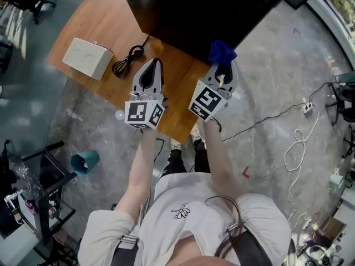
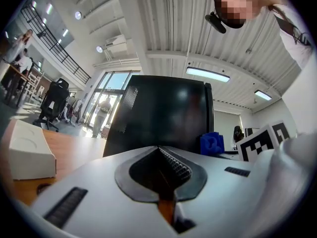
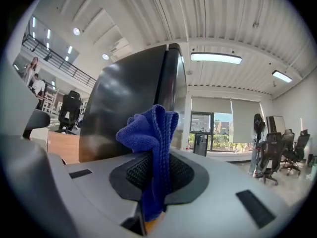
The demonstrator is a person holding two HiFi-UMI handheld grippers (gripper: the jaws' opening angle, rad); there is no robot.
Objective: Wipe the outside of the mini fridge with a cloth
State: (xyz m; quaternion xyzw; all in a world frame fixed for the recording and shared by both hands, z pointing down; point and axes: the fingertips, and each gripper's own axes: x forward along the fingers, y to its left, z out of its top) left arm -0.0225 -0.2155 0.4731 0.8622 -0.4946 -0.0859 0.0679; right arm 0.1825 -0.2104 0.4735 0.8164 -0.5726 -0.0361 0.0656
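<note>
The right gripper (image 3: 156,171) pinches a bunched blue cloth (image 3: 150,130) beside the black mini fridge (image 1: 188,10), which the head view's top edge cuts off. The left gripper (image 2: 166,166) is closed and empty.

No legible text, label, brand or number anywhere.

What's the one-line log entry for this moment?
right claw: shut on blue cloth | left claw: shut, empty | mini fridge: cloth near its corner
</note>
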